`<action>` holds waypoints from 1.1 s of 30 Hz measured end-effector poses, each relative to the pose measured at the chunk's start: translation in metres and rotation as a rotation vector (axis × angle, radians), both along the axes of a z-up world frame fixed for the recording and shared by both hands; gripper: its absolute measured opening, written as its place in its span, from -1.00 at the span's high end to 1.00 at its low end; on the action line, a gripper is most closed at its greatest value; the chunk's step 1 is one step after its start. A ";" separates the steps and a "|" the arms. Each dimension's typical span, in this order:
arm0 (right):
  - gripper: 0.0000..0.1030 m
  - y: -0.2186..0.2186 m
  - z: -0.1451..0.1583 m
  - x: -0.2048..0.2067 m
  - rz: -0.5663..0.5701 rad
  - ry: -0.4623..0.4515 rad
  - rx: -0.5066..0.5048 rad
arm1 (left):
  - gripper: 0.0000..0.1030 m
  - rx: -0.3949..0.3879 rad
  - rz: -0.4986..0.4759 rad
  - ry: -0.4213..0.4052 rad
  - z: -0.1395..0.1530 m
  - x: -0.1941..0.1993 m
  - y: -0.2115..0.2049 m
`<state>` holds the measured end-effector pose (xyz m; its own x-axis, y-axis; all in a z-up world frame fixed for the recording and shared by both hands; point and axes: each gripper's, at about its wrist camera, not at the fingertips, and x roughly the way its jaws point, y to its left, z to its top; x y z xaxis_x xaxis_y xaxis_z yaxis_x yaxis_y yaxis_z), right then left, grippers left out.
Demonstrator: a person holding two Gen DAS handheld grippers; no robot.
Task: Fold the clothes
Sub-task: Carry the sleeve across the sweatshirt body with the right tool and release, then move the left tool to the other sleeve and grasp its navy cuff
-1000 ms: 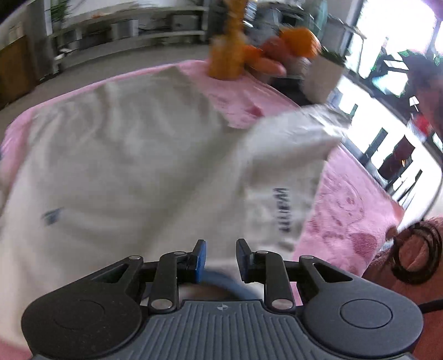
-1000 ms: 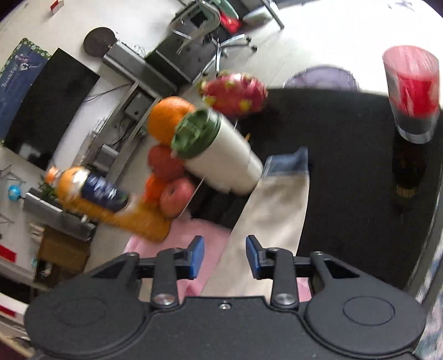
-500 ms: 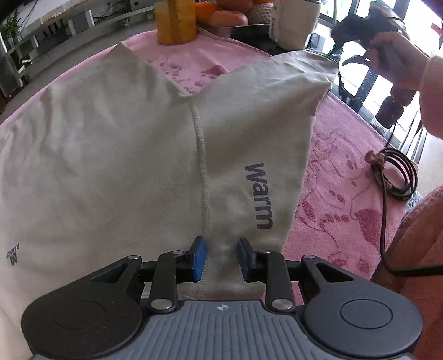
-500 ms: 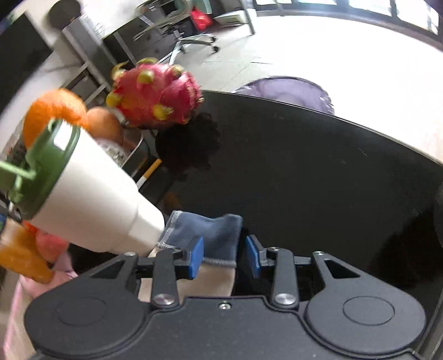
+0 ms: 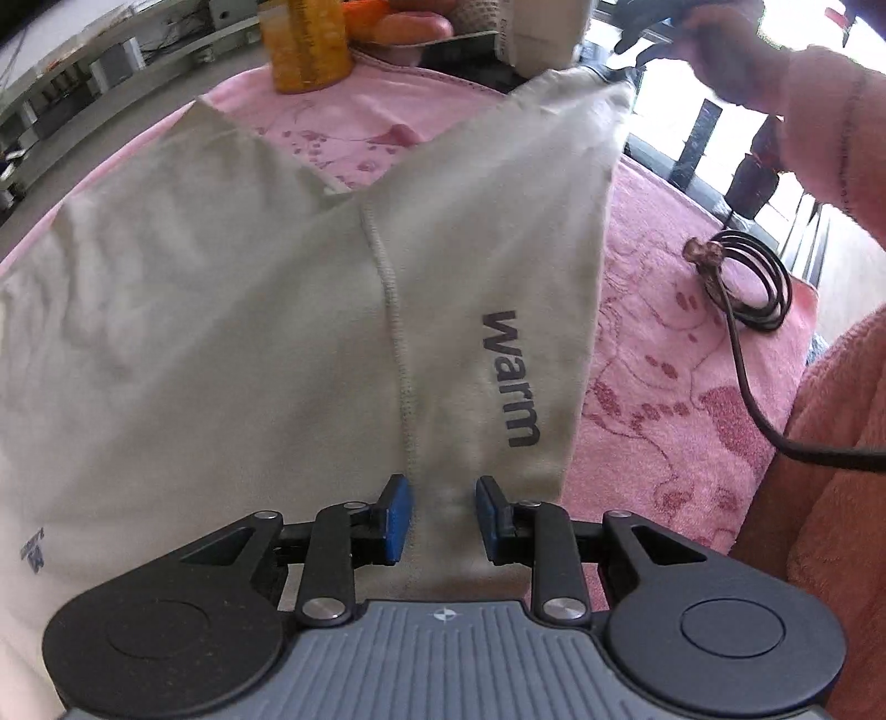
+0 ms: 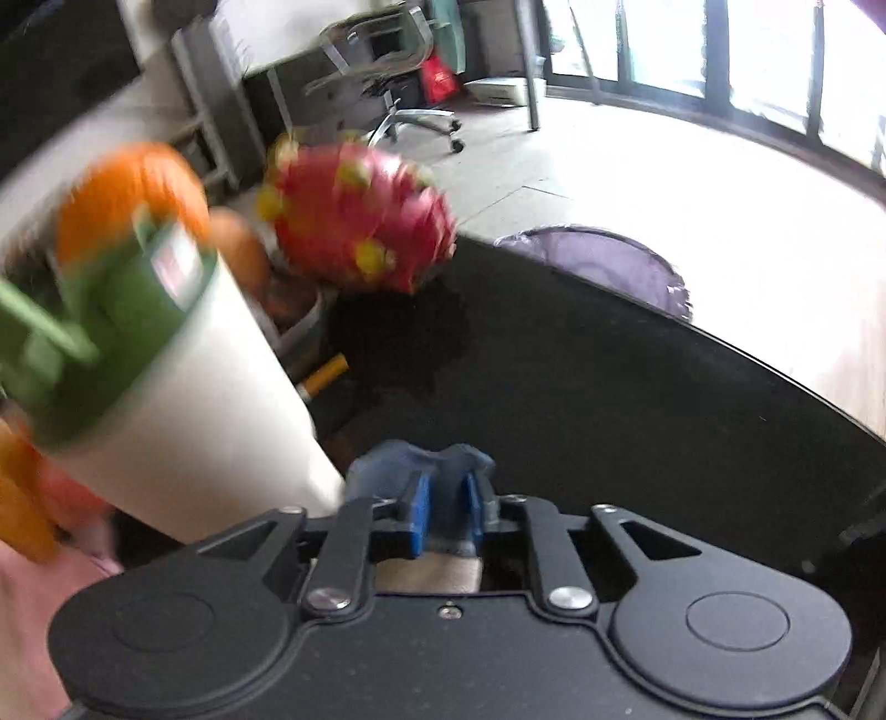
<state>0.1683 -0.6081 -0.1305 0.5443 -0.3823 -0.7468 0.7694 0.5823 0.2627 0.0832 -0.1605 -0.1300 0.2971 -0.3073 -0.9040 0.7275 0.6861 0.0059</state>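
A beige long-sleeved top [image 5: 221, 332] lies on a pink towel [image 5: 664, 360]. Its sleeve, printed "warm" [image 5: 512, 382], stretches away to the upper right. My left gripper [image 5: 443, 518] points down at the shoulder seam. Its blue pads stand apart and the cloth lies flat between them. A hand [image 5: 714, 50] holds the right gripper at the sleeve's far end. In the right wrist view my right gripper [image 6: 446, 512] is closing. The sleeve's blue cuff [image 6: 387, 462] is bunched up between its pads.
A white tumbler with a green lid [image 6: 166, 387] stands close on the left of the right gripper. Behind it are oranges [image 6: 133, 188] and a dragon fruit [image 6: 360, 221]. An orange juice bottle [image 5: 304, 44] stands at the towel's far edge. A coiled black cable [image 5: 747, 282] lies on the right. The black table [image 6: 609, 415] extends beyond the cuff.
The right gripper came down onto the sleeve's end and its jaws narrowed around the blue cuff. The left gripper settled at the shoulder seam and has since stayed put.
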 end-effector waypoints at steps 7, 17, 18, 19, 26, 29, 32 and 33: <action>0.07 0.080 0.107 -0.088 0.185 -0.411 0.210 | 0.47 -0.060 0.139 -0.049 0.039 -0.025 0.063; 0.35 0.301 0.056 -0.100 0.770 -0.137 0.438 | 0.68 -0.068 0.671 -0.088 0.037 -0.033 0.216; 0.60 0.319 0.042 -0.097 0.806 -0.079 0.436 | 0.68 -0.076 0.680 -0.098 0.033 -0.030 0.216; 0.64 0.338 0.026 -0.092 0.845 -0.008 0.419 | 0.68 -0.073 0.666 -0.115 0.029 -0.028 0.211; 0.69 0.392 -0.010 -0.093 0.926 0.296 0.255 | 0.58 0.023 0.578 0.028 0.011 -0.039 0.218; 0.68 0.395 0.022 -0.099 0.956 0.257 0.210 | 0.57 -0.067 0.634 0.023 0.030 -0.039 0.249; 0.52 0.399 0.074 -0.099 0.990 0.107 0.146 | 0.43 -0.142 0.766 -0.078 0.058 -0.021 0.283; 0.36 0.401 0.093 -0.096 0.997 0.045 0.131 | 0.32 -0.165 0.818 -0.112 0.067 -0.011 0.297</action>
<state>0.0727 -0.2071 -0.0375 0.5415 0.3186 -0.7780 -0.0423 0.9346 0.3533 0.0724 0.1365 -0.0632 0.5687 -0.0819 -0.8185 0.0015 0.9951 -0.0985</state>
